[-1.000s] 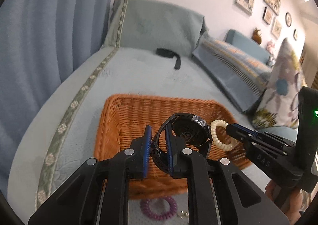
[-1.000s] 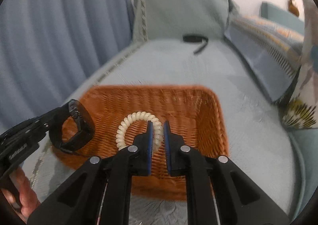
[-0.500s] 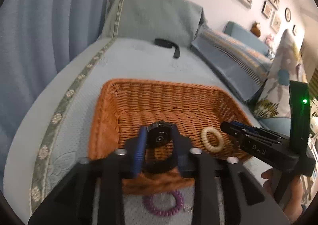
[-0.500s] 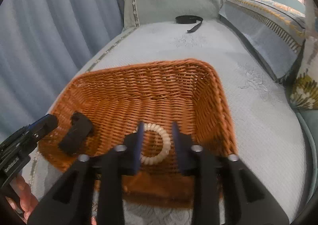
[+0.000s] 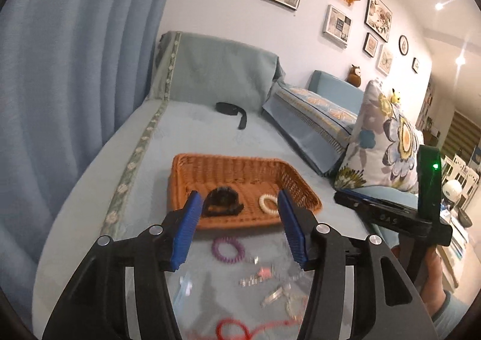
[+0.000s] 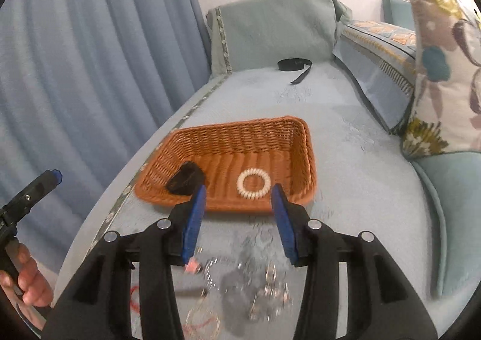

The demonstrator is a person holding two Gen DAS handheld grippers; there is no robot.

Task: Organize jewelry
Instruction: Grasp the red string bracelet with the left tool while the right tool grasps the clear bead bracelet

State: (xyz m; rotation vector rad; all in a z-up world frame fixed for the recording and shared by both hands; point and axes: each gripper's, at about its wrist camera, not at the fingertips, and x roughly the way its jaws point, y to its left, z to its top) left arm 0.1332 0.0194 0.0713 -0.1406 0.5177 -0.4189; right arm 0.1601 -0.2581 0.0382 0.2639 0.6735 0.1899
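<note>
1. On the light blue sofa seat [image 6: 354,177], an orange wicker basket [image 5: 231,167] stands with its open side up.
2. Inside the basket, a black watch [image 5: 222,201] lies toward the left and a cream spiral hair tie [image 5: 268,203] lies flat toward the right. The two items are near each other but apart.
3. Left gripper [image 5: 240,227]: its jaws have just been opening and stand apart with nothing between the blue pads. It hangs above the seat on the near side of the basket.
4. Right gripper [image 6: 239,218]: its jaws have just been opening, stand apart and hold nothing. It is also on the near side of the basket.
5. Between the grippers and the basket, loose jewelry lies on the seat: a purple spiral hair tie [image 5: 227,249] just beside the basket's near wall, a red cord [image 5: 240,328] nearest the camera, and small pale clips [image 5: 270,286], too blurred to identify.
6. Far end of the seat: a black strap [image 6: 296,66] lies near the backrest, well apart from the basket.
7. A floral cushion [image 5: 387,141] leans at the right.
</note>
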